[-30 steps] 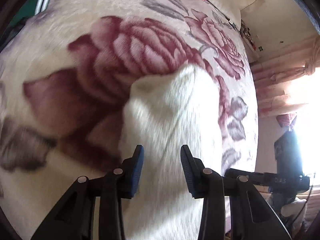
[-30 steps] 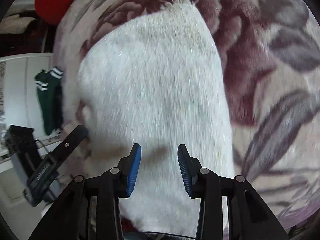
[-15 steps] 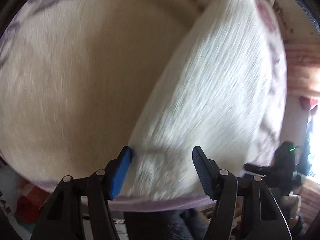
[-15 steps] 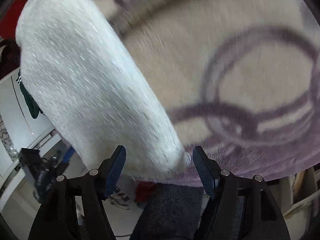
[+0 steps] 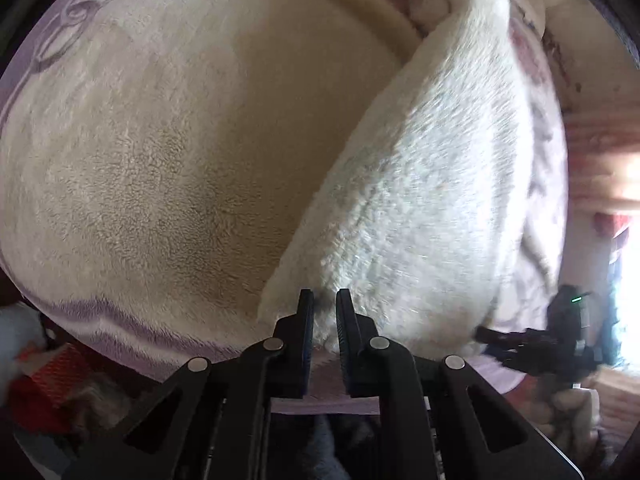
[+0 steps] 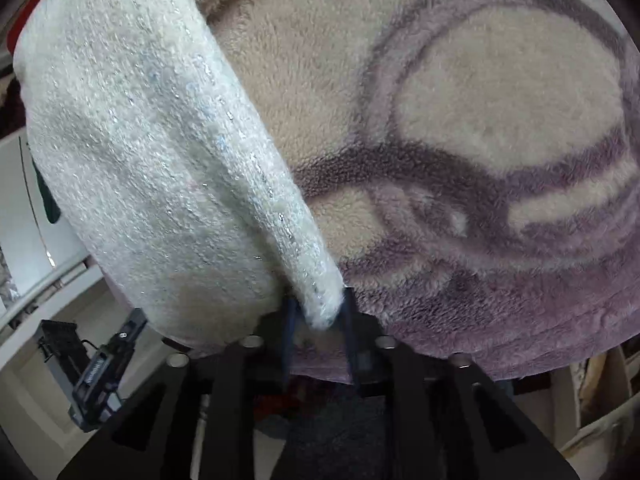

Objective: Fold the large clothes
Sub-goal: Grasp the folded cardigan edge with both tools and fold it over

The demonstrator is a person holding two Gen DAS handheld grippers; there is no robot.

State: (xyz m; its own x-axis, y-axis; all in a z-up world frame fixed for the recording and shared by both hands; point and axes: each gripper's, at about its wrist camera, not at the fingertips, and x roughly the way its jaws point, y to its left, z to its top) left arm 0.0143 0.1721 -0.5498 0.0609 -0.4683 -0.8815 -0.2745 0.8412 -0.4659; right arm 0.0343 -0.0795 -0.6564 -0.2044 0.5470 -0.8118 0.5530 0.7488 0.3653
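White fuzzy garment [image 5: 420, 200] hem prob. pinched, both corners.

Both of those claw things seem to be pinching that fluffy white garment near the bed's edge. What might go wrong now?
The right gripper pinches only the tip of the white garment's corner, so it may slip out when lifted. The left gripper seems to grip only a thin edge of fabric, so its hold could fail too. The garment lies on a plush blanket that may drag up with it.

Both the left tongs [image 5: 322, 310] and the right tongs [image 6: 318, 312] are pinched nearly closed on white fabric.
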